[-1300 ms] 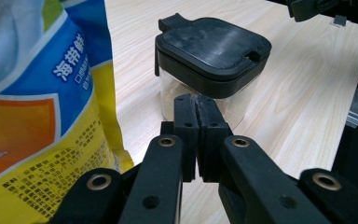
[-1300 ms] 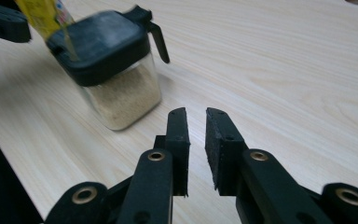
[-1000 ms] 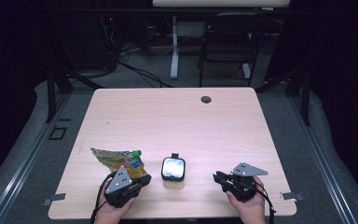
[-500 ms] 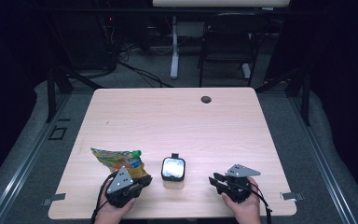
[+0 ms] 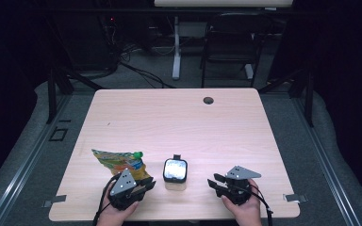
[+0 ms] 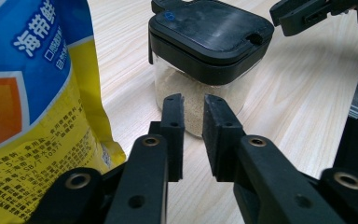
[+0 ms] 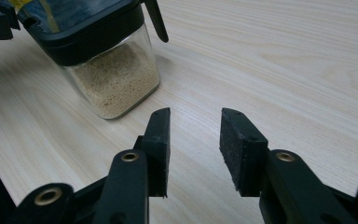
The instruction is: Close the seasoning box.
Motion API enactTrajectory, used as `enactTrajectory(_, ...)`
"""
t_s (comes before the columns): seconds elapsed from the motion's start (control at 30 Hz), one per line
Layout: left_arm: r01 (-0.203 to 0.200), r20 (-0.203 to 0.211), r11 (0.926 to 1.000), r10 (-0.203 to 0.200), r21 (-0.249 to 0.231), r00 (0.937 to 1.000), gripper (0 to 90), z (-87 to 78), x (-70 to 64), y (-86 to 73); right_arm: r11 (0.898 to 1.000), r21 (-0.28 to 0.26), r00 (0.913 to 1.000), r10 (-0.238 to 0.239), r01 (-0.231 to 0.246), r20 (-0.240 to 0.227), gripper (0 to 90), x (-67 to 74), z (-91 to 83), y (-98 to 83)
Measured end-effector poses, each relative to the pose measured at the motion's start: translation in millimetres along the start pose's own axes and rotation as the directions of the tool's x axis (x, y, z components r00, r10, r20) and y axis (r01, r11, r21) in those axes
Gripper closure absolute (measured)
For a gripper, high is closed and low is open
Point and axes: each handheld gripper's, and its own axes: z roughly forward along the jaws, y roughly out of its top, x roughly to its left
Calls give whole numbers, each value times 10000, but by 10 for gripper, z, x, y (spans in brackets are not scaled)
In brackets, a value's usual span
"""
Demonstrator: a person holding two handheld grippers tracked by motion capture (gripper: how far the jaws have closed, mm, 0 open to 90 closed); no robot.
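A clear square jar (image 5: 175,173) with a black clip lid stands on the tabletop (image 5: 179,122) near the person's edge, about a third full of pale granules. Just to its left lies a yellow-and-blue snack packet (image 5: 118,162), its near end right by the left hand-held gripper (image 5: 143,186).

In the left gripper view the left hand-held gripper (image 6: 193,123) is seen with its jaws parted by a narrow gap; they have just been opening, and nothing lies between them — the packet (image 6: 32,107) is beside the left jaw and the jar (image 6: 205,56) stands just ahead, apart from the pads. The right hand-held gripper (image 5: 215,181) is held to the right of the jar, pointing toward it. In the right gripper view its jaws (image 7: 196,140) stand wider, have likewise just been opening, and are empty, with bare wood between them and the jar (image 7: 107,65) ahead and to the left.

The step in hand is judged to be the approach: both tools are being readied, nothing is yet gripped. It cannot be told from the frames whether the packet or the jar is meant first. For the jar, a steadying hold on the glass body would be called for from one side, while the lid clip is worked from the other; a wider opening of the left jaws would be needed before the jar could be spanned.
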Motion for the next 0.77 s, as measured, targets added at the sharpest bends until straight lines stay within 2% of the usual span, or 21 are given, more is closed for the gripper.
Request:
enactTrajectory(0.33, 37, 81, 10000, -37, 41, 10000, 750, 11, -1, -2, 10000, -32, 10000, -63, 63, -30, 625, 11, -2, 9)
enactTrajectory(0.6, 85, 120, 10000, -86, 38, 9999, 731, 29, -8, -10, 9999, -131, 10000, -28, 27, -88, 588, 15, -2, 16)
enactTrajectory(0.77, 73, 140, 9999, -75, 116, 9999, 719, 28, -2, -6, 10000, -7, 10000, -40, 40, -18, 570, 6, -19, 17)
